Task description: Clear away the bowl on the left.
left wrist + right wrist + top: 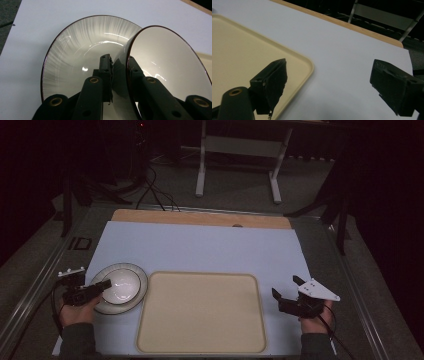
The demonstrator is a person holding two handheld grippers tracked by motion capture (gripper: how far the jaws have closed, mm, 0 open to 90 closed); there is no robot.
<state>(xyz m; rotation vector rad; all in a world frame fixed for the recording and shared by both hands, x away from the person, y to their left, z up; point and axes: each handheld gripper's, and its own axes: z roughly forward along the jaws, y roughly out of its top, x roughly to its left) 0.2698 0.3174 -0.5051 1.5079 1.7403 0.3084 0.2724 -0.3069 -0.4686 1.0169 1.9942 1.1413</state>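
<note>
Black jaws of my left claw point(119, 75) sit closest to the lens in the left gripper view, pinched together on the wall of a small white bowl point(165, 65) with a dark rim. One jaw lies inside the bowl, the other against its outer wall, so the rim runs between them. That bowl is tilted up on edge and rests on a larger white plate point(75, 50) with a brushed grey band and a dark rim.

From the high view, the left claw point(100, 286) reaches over the plate's near-left edge, with my left hand point(77, 312) behind it. The bowl point(120, 284) sits within the plate point(135, 297), and the plate lies just left of the beige tray point(200, 312), almost touching the tray's left rim. Both rest on the pale blue sheet covering the table point(200, 245).

My right claw point(286, 287) hovers well right of the tray, jaws spread wide with nothing between them. In the right gripper view one jaw hangs over the tray's point(242, 50) right corner and the other over bare table point(342, 50). A wooden strip point(200, 217) borders the table's far edge, beyond the tray.
</note>
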